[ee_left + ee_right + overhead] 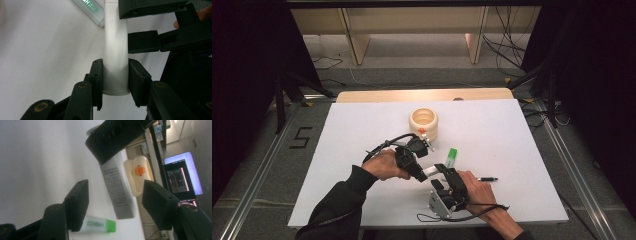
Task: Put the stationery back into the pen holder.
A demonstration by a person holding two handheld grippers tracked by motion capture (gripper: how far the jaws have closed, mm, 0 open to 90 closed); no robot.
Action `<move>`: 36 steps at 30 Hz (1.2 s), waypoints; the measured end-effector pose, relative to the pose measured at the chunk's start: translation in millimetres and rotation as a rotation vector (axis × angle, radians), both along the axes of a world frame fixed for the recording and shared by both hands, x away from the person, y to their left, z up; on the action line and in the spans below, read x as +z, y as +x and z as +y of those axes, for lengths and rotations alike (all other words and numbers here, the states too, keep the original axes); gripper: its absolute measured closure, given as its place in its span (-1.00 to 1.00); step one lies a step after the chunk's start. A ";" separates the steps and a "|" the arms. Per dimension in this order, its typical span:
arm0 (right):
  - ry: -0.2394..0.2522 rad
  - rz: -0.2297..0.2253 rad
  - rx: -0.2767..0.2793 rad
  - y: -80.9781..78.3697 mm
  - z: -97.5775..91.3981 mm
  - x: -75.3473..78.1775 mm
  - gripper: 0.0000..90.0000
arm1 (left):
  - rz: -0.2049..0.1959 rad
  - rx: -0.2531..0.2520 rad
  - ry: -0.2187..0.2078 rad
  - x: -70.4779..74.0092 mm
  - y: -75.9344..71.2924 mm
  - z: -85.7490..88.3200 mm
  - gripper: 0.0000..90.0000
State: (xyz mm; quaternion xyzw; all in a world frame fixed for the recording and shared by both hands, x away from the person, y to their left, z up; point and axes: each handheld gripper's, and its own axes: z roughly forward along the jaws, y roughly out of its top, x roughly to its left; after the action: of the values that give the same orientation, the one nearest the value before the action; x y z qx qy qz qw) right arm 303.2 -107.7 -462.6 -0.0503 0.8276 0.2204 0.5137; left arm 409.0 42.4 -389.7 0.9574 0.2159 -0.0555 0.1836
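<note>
A white tube (430, 171) hangs a little above the table between my two grippers. My left gripper (115, 75) is shut on one end of this white tube (116, 45). In the high view the left gripper (421, 174) reaches in from the left. My right gripper (116, 202) is open, its jaws standing on either side of the printed tube (120, 190) without closing on it. In the high view the right gripper (443, 170) faces the left one from the near right.
A green-capped stick (452, 157) lies on the white table (362, 125) just behind the grippers. A cream ring stack (423, 122) with an orange piece stands farther back. A black pen (487, 179) lies right of my right hand.
</note>
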 end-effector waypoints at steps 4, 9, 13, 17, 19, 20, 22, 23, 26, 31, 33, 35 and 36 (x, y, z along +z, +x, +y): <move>-0.030 -0.016 0.011 -0.8 3.9 -2.4 -0.04 | 0.002 -0.005 0.003 -0.3 -0.9 -1.0 0.48; -0.059 -0.069 0.006 -1.2 6.7 -4.6 0.06 | 0.009 -0.014 0.009 0.1 -2.4 -1.9 0.48; -0.082 -0.099 0.013 -1.9 7.5 -6.1 0.12 | 0.008 -0.014 0.009 0.0 -2.7 -2.3 0.48; -0.106 -0.121 0.023 -2.8 9.1 -8.9 0.21 | 0.014 -0.015 0.010 -1.8 -3.1 -3.6 0.48; -0.115 -0.127 0.026 -3.1 9.3 -9.2 0.25 | 0.020 -0.017 0.010 -2.4 -3.4 -4.2 0.48; -0.118 -0.127 0.026 -3.3 9.4 -9.1 0.27 | 0.022 -0.020 0.009 -2.5 -3.3 -4.2 0.48; -0.120 -0.131 0.025 -3.5 9.2 -9.4 0.32 | 0.024 -0.021 0.008 -2.5 -3.2 -4.3 0.48; -0.122 -0.132 0.025 -3.6 9.1 -9.5 0.34 | 0.024 -0.021 0.008 -2.4 -3.1 -4.3 0.48; -0.138 -0.139 0.035 -3.8 9.1 -10.8 0.42 | 0.028 -0.018 0.007 -2.7 -2.2 -3.7 0.48; -0.158 -0.153 0.045 -3.9 9.5 -13.1 0.48 | 0.031 -0.021 0.004 -3.8 -2.6 -4.5 0.48; -0.157 -0.154 0.045 -4.3 9.5 -14.3 0.50 | 0.031 -0.022 0.006 -4.2 -2.5 -4.8 0.48; -0.170 -0.161 0.049 -4.6 9.7 -14.7 0.51 | 0.035 -0.024 0.008 -4.5 -2.2 -4.6 0.47; -0.172 -0.160 0.049 -4.8 9.7 -15.2 0.52 | 0.037 -0.023 0.009 -4.7 -2.3 -4.7 0.48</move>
State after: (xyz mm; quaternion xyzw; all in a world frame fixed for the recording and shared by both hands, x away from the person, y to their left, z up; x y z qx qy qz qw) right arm 298.4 -98.1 -477.8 -0.1318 0.7985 0.1564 0.5662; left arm 406.7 37.8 -394.3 0.9594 0.2084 -0.0744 0.1748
